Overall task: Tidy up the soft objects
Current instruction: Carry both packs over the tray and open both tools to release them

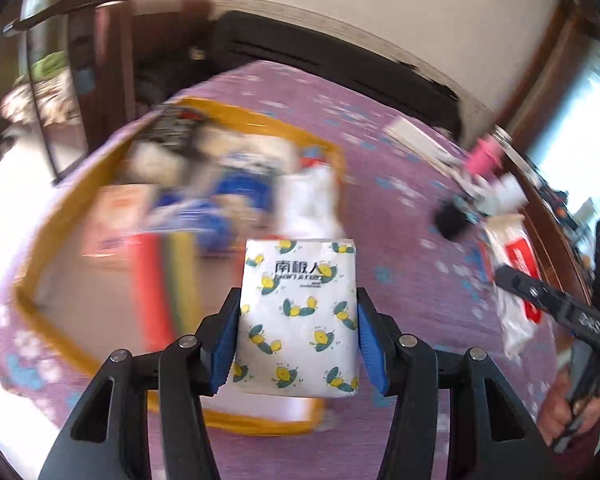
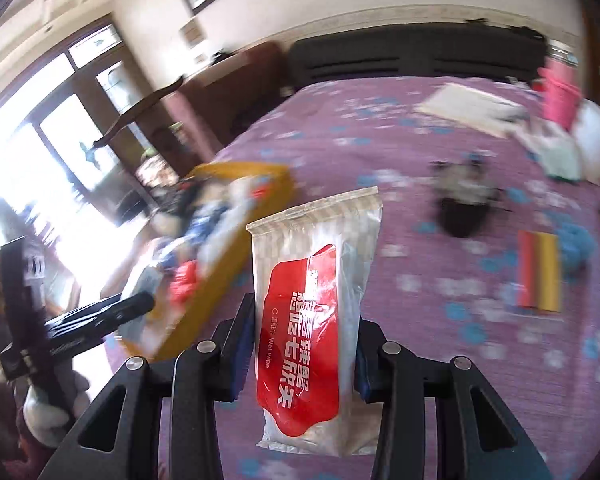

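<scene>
Yellow-rimmed box: blurred packs | left hand-held gripper clamps tissue pack | right hand-held gripper clamps wet-wipe pack

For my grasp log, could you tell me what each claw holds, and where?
Left claw: lemon-print tissue pack, gripped across its lower sides. Right claw: red-label wet-wipe packet, pinched at mid-height by its side edges.

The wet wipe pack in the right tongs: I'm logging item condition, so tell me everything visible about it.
The wet wipe pack is a soft, translucent plastic pouch with a large red label bearing white Chinese text and "Wet wipe". Its top seal is crimped and looks unopened. It stands roughly upright, clamped at both sides by the right tongs, lifted above the purple bedspread.
</scene>
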`<state>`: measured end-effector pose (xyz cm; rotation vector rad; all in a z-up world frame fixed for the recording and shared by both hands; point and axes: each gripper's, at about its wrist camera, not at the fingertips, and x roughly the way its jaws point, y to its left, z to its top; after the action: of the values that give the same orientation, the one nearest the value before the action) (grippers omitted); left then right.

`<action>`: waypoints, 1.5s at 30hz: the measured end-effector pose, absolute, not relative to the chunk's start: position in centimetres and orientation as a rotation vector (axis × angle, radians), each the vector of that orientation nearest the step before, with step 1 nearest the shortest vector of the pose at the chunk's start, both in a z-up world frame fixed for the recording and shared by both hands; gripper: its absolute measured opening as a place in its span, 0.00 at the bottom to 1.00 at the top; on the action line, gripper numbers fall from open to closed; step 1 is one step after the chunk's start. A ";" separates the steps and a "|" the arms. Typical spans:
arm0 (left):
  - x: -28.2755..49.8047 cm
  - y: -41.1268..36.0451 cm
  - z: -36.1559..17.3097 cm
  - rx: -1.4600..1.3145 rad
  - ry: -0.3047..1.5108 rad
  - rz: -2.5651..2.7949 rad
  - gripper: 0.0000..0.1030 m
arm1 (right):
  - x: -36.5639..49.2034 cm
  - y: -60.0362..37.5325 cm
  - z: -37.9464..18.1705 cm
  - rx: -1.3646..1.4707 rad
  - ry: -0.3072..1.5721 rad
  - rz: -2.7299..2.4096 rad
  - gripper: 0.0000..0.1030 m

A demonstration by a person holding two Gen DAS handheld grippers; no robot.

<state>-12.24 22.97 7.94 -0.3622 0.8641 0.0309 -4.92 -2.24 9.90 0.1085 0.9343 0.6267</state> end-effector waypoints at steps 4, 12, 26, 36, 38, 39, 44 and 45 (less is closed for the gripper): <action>-13.3 26.9 7.7 -0.386 0.841 0.145 0.51 | -5.5 3.1 9.9 0.069 0.950 0.717 0.43; -13.3 32.7 5.0 -0.436 0.878 0.269 0.52 | -6.8 12.0 8.3 -0.032 0.996 0.841 0.43; -17.0 37.5 8.7 -0.515 0.694 0.349 0.67 | -7.4 22.0 6.1 0.011 1.052 1.122 0.43; -19.3 40.0 9.4 -0.554 0.645 0.420 0.71 | -8.7 31.4 3.7 -0.389 0.871 1.043 0.45; -19.5 40.0 9.4 -0.557 0.643 0.423 0.71 | -9.2 31.8 3.7 -0.435 0.847 1.032 0.47; -19.6 40.0 9.5 -0.559 0.642 0.422 0.72 | -9.6 31.6 3.8 -0.448 0.836 1.027 0.54; -19.5 38.7 10.0 -0.545 0.635 0.400 0.79 | -9.0 29.3 6.0 -0.375 0.801 1.011 0.79; -19.4 38.4 10.2 -0.539 0.636 0.392 0.79 | -8.8 28.2 6.8 -0.346 0.789 1.002 0.80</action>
<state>-19.43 38.39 10.17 -0.5393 0.6363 0.3922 -8.77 28.23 6.84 -0.3457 0.7894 1.0019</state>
